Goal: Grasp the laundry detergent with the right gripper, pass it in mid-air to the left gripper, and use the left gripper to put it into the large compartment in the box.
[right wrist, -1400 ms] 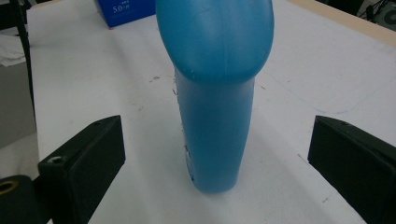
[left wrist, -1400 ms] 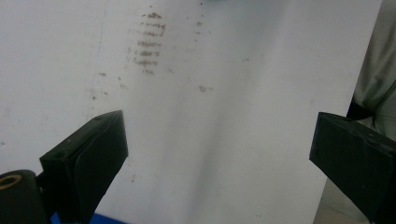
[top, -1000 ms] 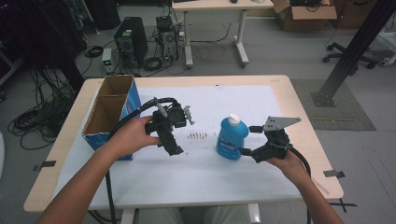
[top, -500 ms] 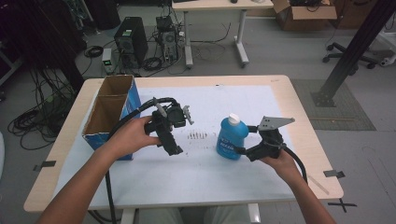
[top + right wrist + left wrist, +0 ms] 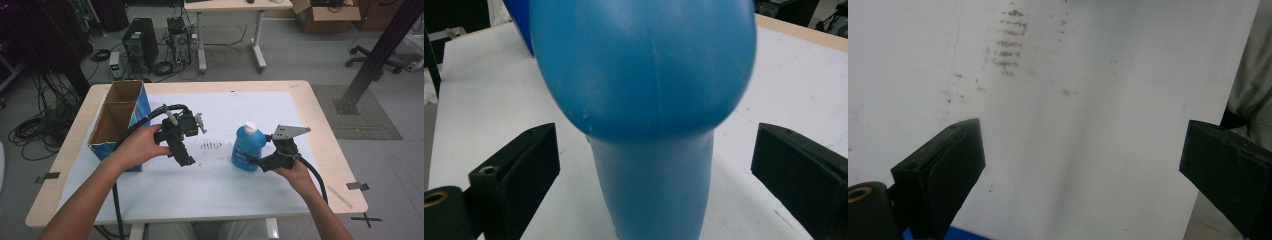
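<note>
A blue plastic bottle point(image 5: 246, 150) with a white cap stands upright on the white mat, right of centre. My right gripper point(image 5: 257, 163) comes in from the bottle's right at its lower part. In the right gripper view the bottle point(image 5: 644, 75) is close up between the jaws, and that gripper point(image 5: 656, 150) is open, with a gap on each side. My left gripper point(image 5: 183, 156) is held above the mat left of the bottle, beside the box. It point(image 5: 1080, 145) is open over bare mat with nothing between the jaws.
A blue-sided open cardboard box point(image 5: 117, 122) stands at the table's left. Rows of brown marks point(image 5: 211, 145) stain the mat point(image 5: 225, 105) between the grippers. Cables trail from both grippers toward the person. Beyond the table are computers, another desk and a chair.
My right gripper has moved left toward the bottle, so its jaws now stand on either side of it. The left gripper has stayed put.
</note>
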A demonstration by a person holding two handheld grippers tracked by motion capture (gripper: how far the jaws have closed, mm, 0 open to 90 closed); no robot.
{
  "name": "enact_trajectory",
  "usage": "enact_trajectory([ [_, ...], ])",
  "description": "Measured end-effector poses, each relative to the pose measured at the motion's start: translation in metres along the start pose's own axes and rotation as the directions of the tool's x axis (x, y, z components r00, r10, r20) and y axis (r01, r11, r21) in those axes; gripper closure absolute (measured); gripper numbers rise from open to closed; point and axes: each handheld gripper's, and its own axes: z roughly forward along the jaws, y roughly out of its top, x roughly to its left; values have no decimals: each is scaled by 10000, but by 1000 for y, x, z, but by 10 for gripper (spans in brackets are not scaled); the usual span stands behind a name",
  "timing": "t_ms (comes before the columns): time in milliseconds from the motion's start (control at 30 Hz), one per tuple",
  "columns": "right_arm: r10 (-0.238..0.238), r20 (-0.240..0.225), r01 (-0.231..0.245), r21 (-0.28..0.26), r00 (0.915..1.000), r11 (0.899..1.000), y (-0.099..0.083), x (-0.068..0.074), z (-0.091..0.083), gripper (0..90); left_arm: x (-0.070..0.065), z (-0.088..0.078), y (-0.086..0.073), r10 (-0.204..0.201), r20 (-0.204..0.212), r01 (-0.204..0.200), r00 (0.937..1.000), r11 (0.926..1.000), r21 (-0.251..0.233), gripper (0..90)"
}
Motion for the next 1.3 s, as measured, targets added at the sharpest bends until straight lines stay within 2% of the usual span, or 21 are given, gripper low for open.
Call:
enact_trajectory([
  [367, 33, -88, -34, -169, 10000, 9999, -3, 1, 11, 82, 0, 0, 0, -14, 23, 14, 10000, 10000, 28, 47],
  [767, -91, -52, 89, -396, 9999, 9992, -3, 2, 12, 145, 0, 0, 0, -24, 16, 24, 10000, 10000, 22, 48],
  [1300, -196, -114, 191, -437, 9997, 9989, -2, 2, 11, 207, 0, 1, 0, -30, 13, 30, 10000, 10000, -4, 47],
])
